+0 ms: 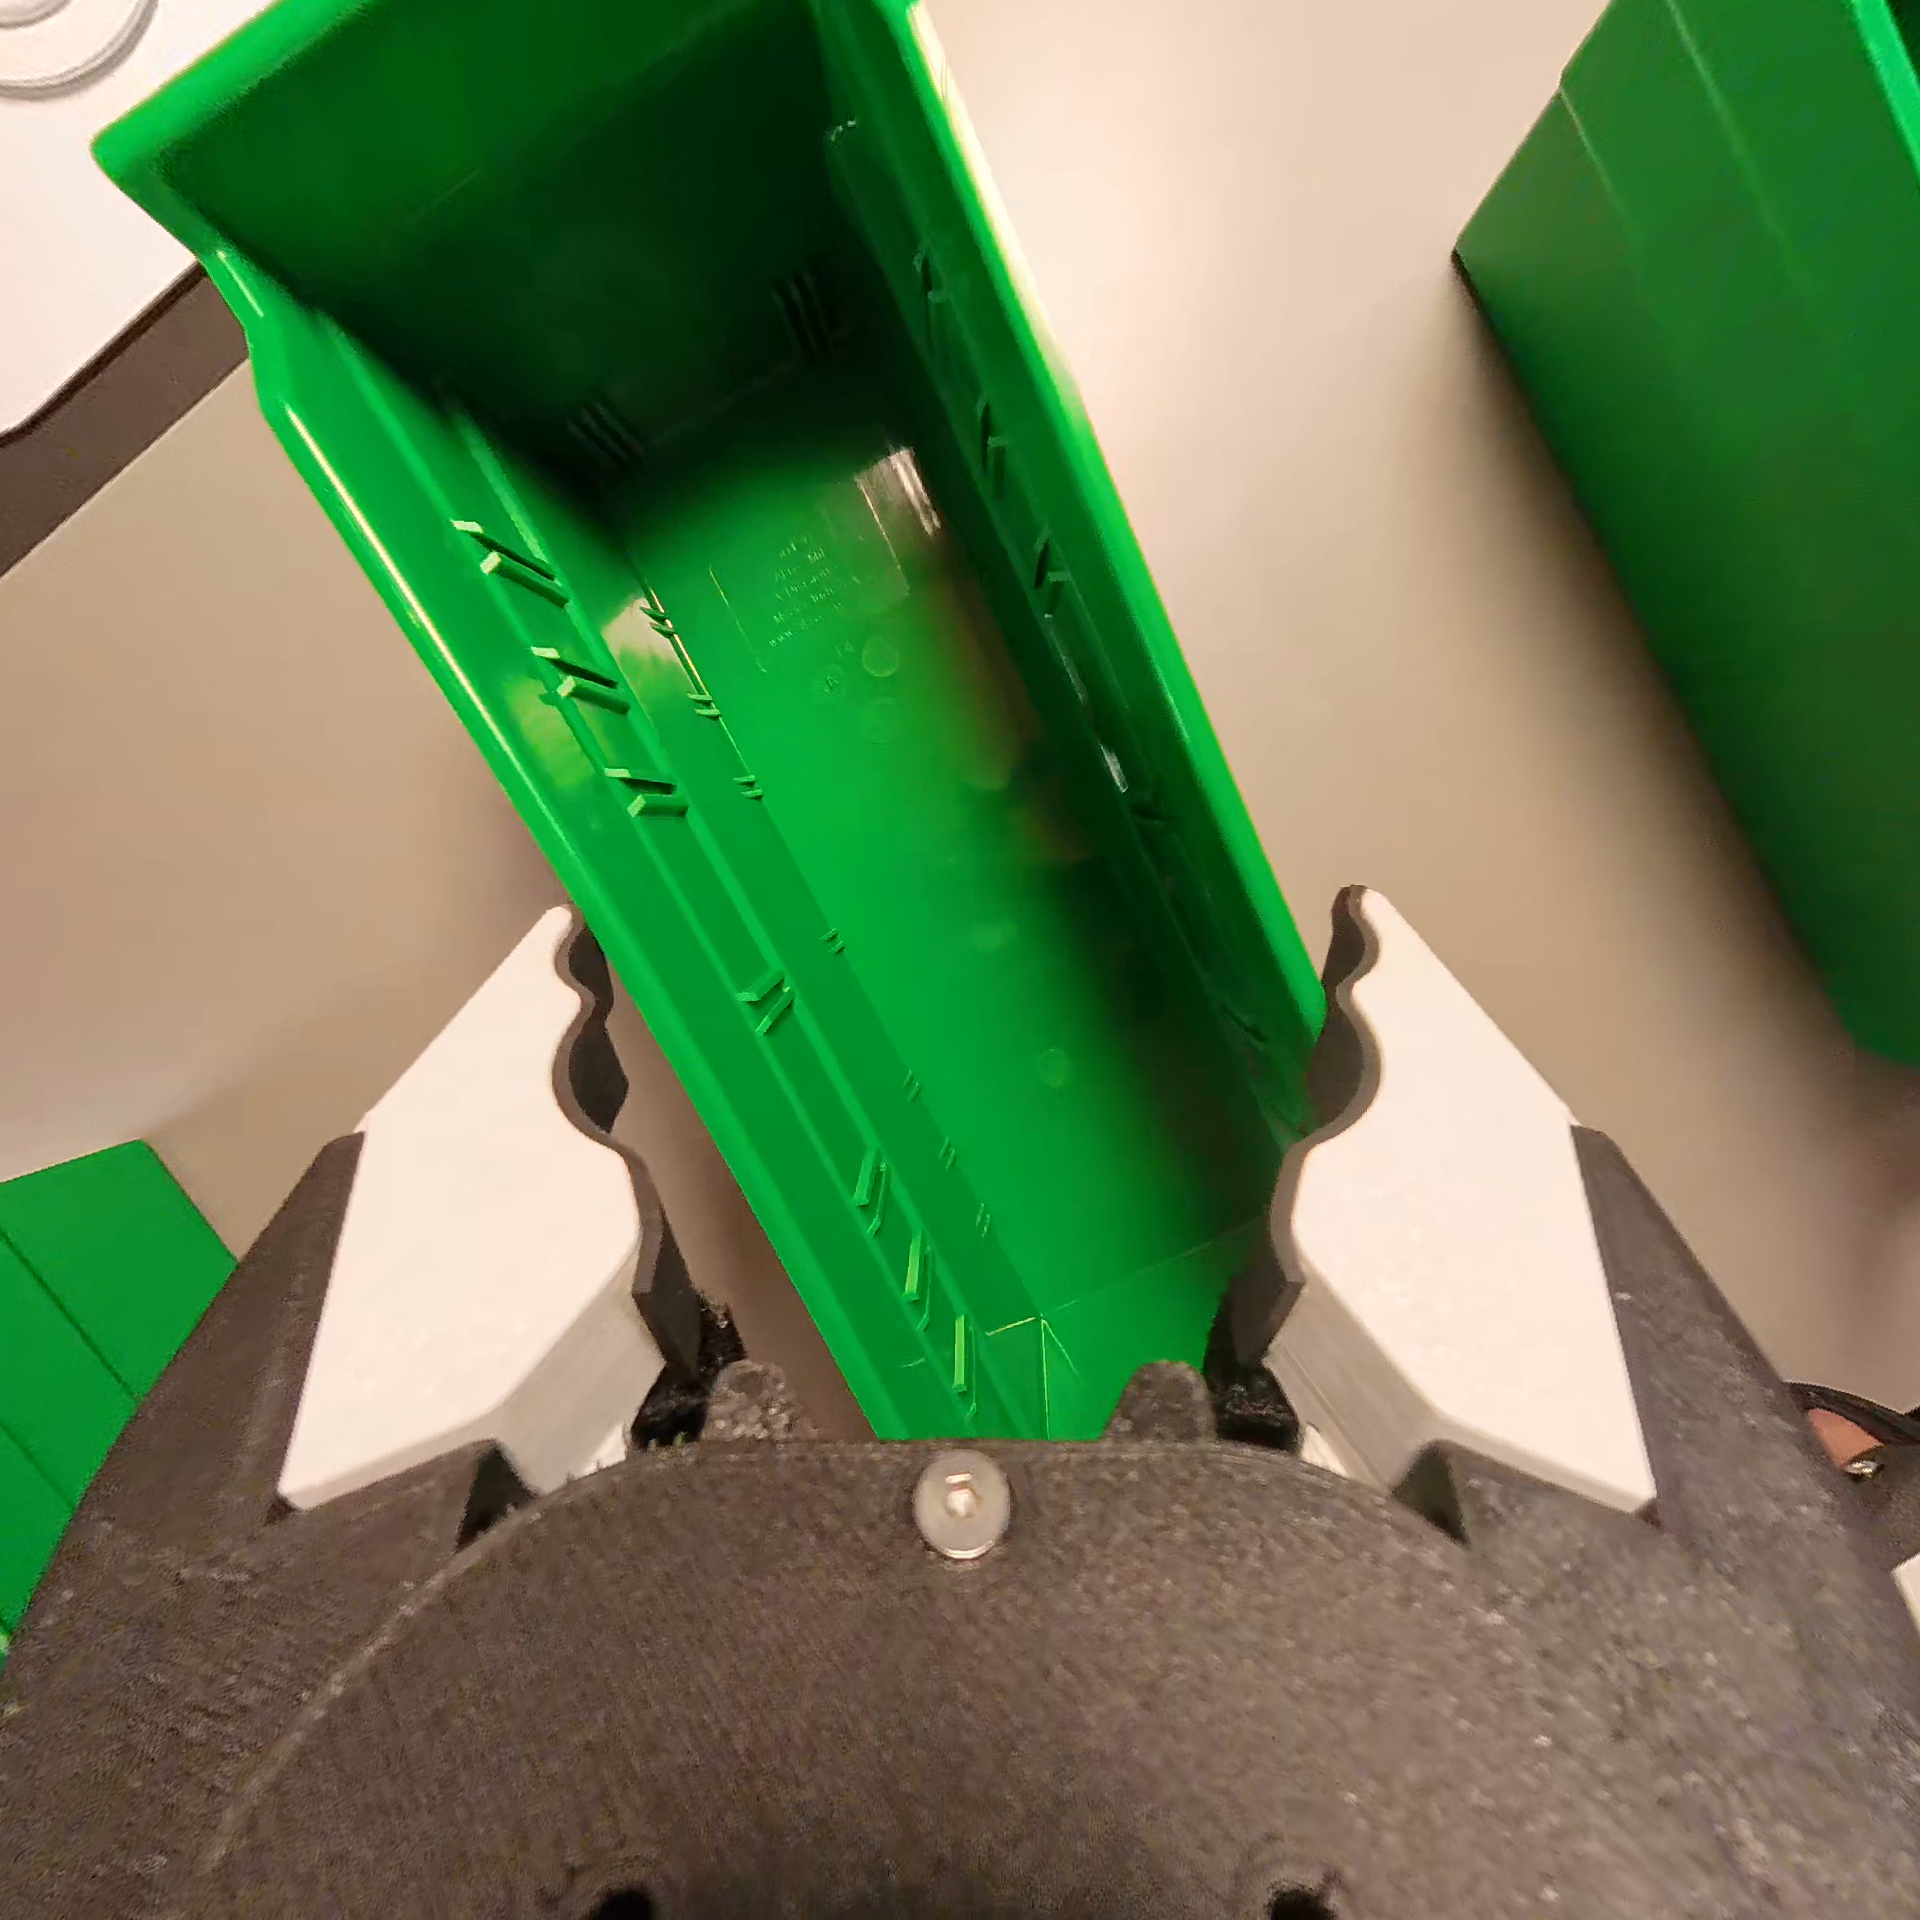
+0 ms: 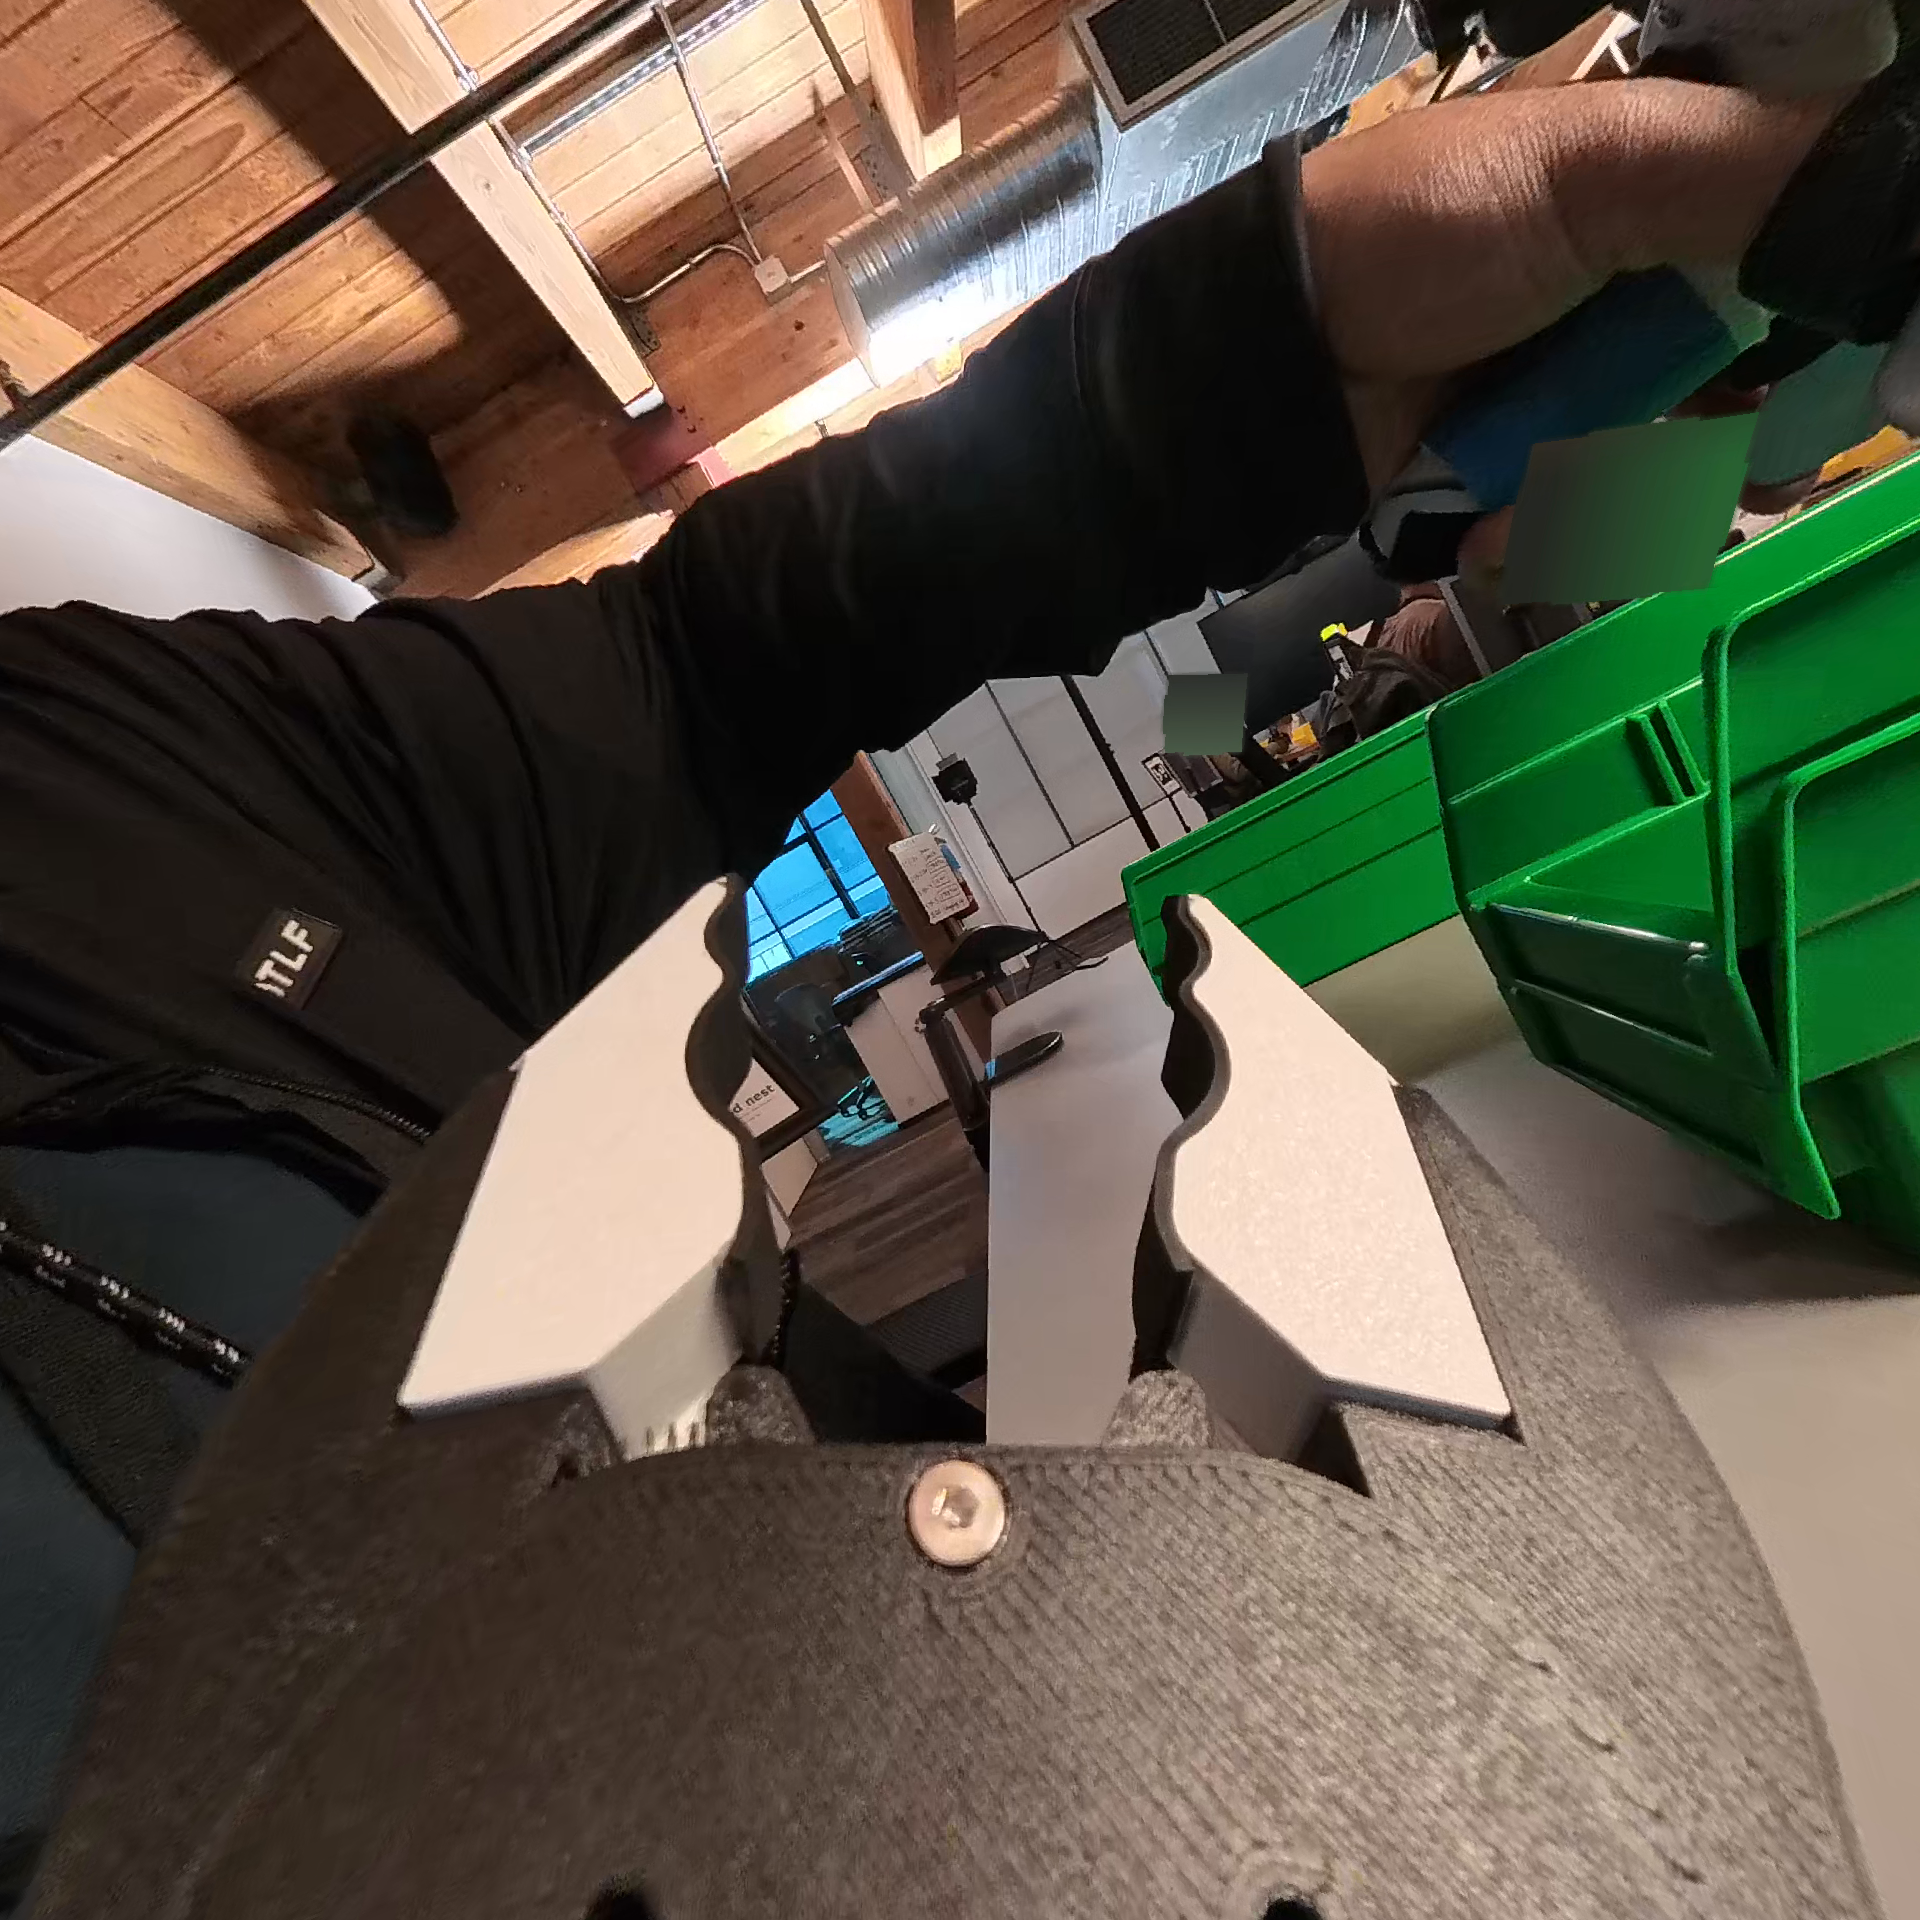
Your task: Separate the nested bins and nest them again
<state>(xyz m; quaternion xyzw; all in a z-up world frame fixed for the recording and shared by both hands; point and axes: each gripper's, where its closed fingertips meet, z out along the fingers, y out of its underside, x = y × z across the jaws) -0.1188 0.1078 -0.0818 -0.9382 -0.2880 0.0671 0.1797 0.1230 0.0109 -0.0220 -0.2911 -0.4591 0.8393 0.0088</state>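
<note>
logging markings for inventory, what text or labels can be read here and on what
Moulded lettering on the green bin floor: too blurred to read.
Patch on the black garment: lettered, not quoted here.
Sheet on a post: handwriting, too small.
White sign below it: partly hidden.

The left wrist view shows three green bins: one long open bin (image 1: 831, 727) in the middle, one (image 1: 1725, 499) at the upper right, and one (image 1: 83, 1309) at the lower left. The right wrist view shows two green bins, a long one (image 2: 1330, 862) and a bigger one (image 2: 1714, 883) at the right.
</note>
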